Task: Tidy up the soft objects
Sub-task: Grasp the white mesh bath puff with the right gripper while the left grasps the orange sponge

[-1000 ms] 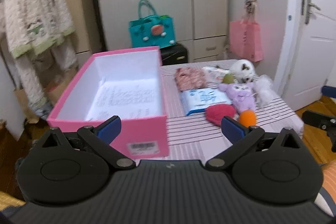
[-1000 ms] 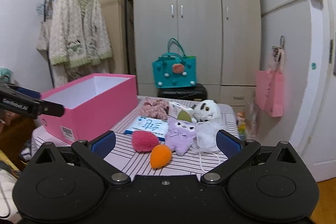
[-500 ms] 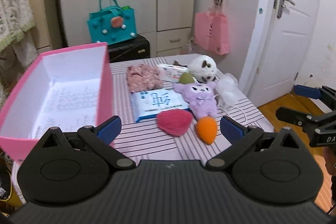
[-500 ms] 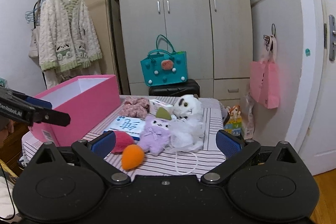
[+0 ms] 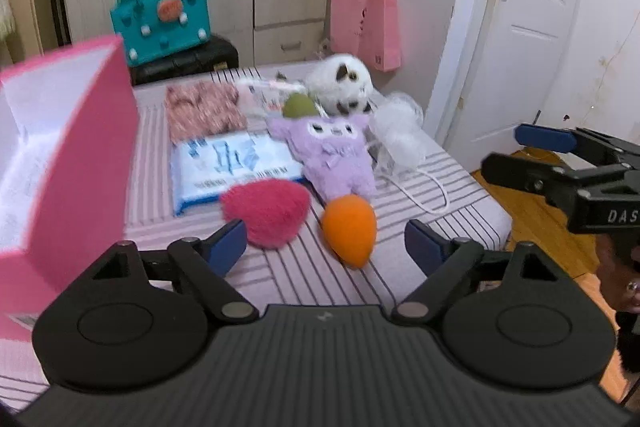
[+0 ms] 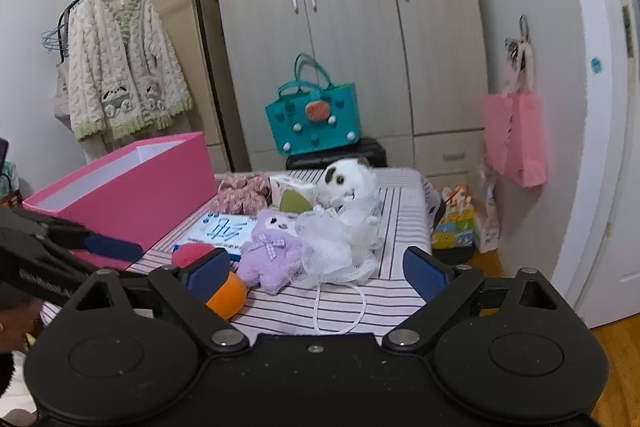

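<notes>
Soft things lie on a striped table [image 5: 304, 271]: an orange sponge egg [image 5: 349, 231], a red fluffy heart [image 5: 267, 211], a purple plush [image 5: 334, 157], a white mesh puff [image 5: 397, 131], a white plush [image 5: 342, 83], a green sponge [image 5: 299, 105], a floral cloth [image 5: 204, 109] and a wipes pack [image 5: 232, 165]. An open pink box [image 5: 68, 163] stands at the left. My left gripper [image 5: 325, 247] is open, just in front of the orange egg and the heart. My right gripper [image 6: 316, 269] is open and empty, close before the mesh puff [image 6: 336, 247] and the purple plush [image 6: 272, 247].
A wardrobe [image 6: 344, 39], a teal bag [image 6: 314, 119] on a black case, a hanging pink bag [image 6: 514, 139] and a white door [image 5: 524, 27] ring the table. A knit jacket [image 6: 120, 67] hangs on a rack at the left. Wooden floor lies to the right.
My left gripper has swung right, from the pink box toward the soft toys, and come closer to them. My right gripper has moved closer to the table. Both stay open.
</notes>
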### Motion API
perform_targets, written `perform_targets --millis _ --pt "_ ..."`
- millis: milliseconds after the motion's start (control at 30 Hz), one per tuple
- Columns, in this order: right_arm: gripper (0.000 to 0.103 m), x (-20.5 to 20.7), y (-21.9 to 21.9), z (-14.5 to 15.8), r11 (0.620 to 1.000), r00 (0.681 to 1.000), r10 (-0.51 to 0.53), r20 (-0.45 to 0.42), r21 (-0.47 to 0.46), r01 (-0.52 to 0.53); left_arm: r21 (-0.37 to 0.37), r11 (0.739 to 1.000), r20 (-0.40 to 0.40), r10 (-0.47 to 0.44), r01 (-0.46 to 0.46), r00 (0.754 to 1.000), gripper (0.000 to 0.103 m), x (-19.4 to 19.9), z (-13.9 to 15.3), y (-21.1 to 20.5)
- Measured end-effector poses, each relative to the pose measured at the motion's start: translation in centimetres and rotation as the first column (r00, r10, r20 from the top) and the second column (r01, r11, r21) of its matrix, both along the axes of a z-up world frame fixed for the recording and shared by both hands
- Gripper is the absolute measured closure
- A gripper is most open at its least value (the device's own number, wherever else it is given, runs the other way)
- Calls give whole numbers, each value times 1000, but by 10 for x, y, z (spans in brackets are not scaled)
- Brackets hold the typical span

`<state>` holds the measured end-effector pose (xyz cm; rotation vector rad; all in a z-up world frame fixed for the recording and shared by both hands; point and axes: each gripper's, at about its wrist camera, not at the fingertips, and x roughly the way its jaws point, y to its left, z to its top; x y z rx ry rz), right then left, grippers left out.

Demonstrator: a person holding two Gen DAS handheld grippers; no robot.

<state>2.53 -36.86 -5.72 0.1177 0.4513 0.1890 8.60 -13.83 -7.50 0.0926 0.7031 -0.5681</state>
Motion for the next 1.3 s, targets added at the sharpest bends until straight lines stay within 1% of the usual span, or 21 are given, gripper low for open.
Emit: perform_targets --millis 67,200,300,367,433,567,700,767,833,867,933,1033,1067,1100,1133,1200,1267,1300 --pt "10 10 -2 -4 1000 1000 13 -25 6 -13 -14 1000 -18 -6 6 1000 23 4 -7 -4" --pt "10 30 -5 -15 1000 997 24 -69 21 -23 -9 1000 -32 -19 19 999 29 7 -17 -14" --pt "10 46 -9 -22 999 995 26 -99 37 -23 -20 999 -75 -43 42 996 35 9 -24 -20" --pt "10 56 -10 -25 998 994 34 -106 47 -29 -27 998 -88 -51 49 995 38 10 -28 -23" --pt "10 64 -10 -27 999 993 41 -110 41 -36 -25 999 -79 -46 44 996 40 10 -31 -25" --pt "11 79 -6 -30 999 992 53 -115 0 -54 -20 999 -45 -32 31 998 41 10 -34 -31" --pt "11 95 -9 -35 999 991 52 -122 -4 -52 -71 997 -54 -2 -2 999 41 19 -36 -31" --pt "12 102 -12 -39 999 990 50 -131 9 -50 -79 997 -55 16 -21 998 41 22 -37 -31" --pt "15 108 -15 -42 999 989 51 -139 18 -49 -70 997 -40 29 -31 999 45 23 -39 -33" --pt "19 109 -15 -44 998 989 56 -139 20 -54 -60 998 -28 32 -33 999 46 22 -39 -34" --pt "22 111 -13 -47 996 987 87 -138 14 -86 -49 998 -12 28 -29 1000 47 22 -40 -36" --pt "37 112 -9 -47 996 989 82 -127 -19 -85 -47 999 -18 21 -22 1000 49 23 -42 -38" --pt "45 111 -9 -46 996 989 78 -127 -28 -82 -49 998 -16 28 -29 999 52 23 -42 -38" --pt "51 110 -9 -45 997 990 71 -123 -32 -75 -46 998 -13 33 -33 999 53 23 -42 -38" --pt "54 108 -10 -44 997 991 64 -117 -35 -68 -41 999 -10 34 -35 999 55 23 -42 -38" --pt "61 104 -11 -41 997 993 53 -104 -42 -58 -20 999 -1 25 -25 1000 61 21 -43 -39" --pt "64 101 -11 -39 997 994 48 -103 -60 -54 19 1000 11 16 -16 1000 65 20 -42 -44" --pt "66 100 -10 -38 996 993 54 -107 -69 -62 28 999 14 16 -16 1000 65 20 -42 -45"
